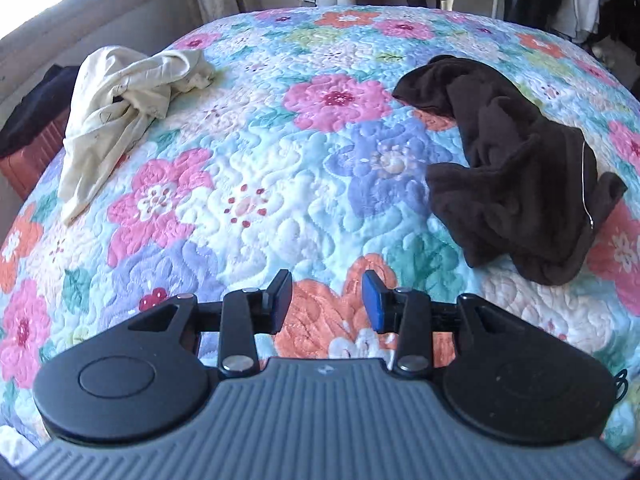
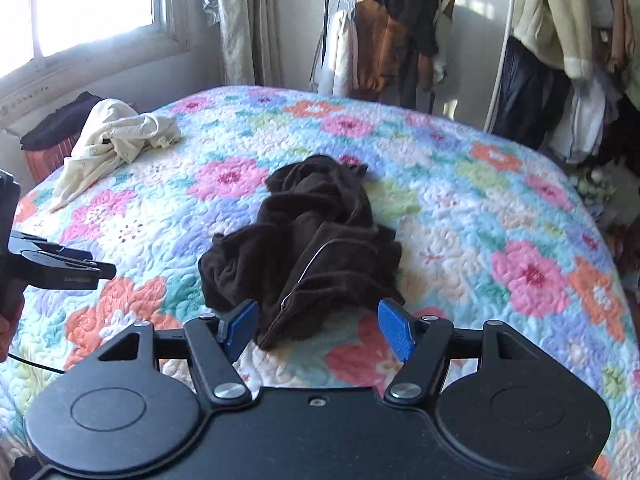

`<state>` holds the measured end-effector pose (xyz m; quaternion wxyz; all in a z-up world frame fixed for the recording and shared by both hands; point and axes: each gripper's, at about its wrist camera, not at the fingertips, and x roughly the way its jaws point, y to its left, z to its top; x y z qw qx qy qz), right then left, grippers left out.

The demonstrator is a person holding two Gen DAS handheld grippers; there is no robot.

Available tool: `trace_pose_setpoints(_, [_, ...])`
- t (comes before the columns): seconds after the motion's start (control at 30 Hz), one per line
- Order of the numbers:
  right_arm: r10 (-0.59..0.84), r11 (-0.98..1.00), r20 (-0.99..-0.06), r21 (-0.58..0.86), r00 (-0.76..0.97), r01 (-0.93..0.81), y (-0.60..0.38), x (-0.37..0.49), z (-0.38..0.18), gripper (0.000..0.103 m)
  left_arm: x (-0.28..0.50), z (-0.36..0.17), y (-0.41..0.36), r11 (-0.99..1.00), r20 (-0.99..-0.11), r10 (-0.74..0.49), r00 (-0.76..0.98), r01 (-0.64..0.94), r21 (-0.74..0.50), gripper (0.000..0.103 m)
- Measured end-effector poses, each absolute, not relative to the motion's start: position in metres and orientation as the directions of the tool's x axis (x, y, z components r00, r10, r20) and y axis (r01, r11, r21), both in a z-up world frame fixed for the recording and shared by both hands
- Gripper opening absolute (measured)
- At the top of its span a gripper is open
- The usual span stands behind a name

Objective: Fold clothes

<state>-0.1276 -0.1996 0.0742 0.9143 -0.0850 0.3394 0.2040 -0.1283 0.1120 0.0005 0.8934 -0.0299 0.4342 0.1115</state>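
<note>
The left hand-held gripper (image 1: 327, 300) hangs over the floral quilt (image 1: 256, 168) with its jaws partly spread and nothing between them, tilted down toward the bed. The right hand-held gripper (image 2: 319, 330) is spread wider, also empty, angled down with the near edge of the crumpled dark brown zip-up fleece (image 2: 308, 240) just beyond its pads. A cream garment (image 1: 120, 108) lies bunched at the bed's far left corner, well apart from the fleece.

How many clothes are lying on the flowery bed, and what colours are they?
Dark brown zip-up fleece garment: 1
Cream crumpled garment: 1
Total on the floral quilt: 2
</note>
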Motion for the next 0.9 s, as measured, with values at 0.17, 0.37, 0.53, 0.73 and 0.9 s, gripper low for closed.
trace_pose_setpoints(0.17, [0.369,0.905,-0.63,0.074,0.684,-0.42,-0.214,-0.136,0.093,0.071,-0.126,-0.001,0.124,0.973,-0.775,0.146,0.615,-0.229,0.002,0.038])
trace_pose_setpoints(0.37, [0.333,0.928,-0.643,0.096,0.69,-0.359,-0.229,-0.146,0.111,0.072,-0.134,0.007,0.108,0.984,-0.713,-0.052,0.7,-0.086,-0.156,0.043])
trace_pose_setpoints(0.53, [0.38,0.921,-0.626,0.186,0.681,-0.343,-0.247,-0.157,0.126,0.072,-0.14,0.009,0.087,0.98,-0.686,-0.15,0.712,0.015,-0.199,0.044])
trace_pose_setpoints(0.73, [0.437,0.891,-0.635,0.208,0.637,-0.404,-0.248,-0.171,0.132,0.072,-0.145,0.014,0.075,0.977,-0.659,-0.189,0.728,0.075,-0.197,0.048])
trace_pose_setpoints(0.9, [0.509,0.841,-0.676,0.261,0.532,-0.474,-0.235,-0.15,0.096,0.076,-0.139,0.008,0.073,0.978,-0.654,-0.194,0.731,0.093,-0.186,0.05])
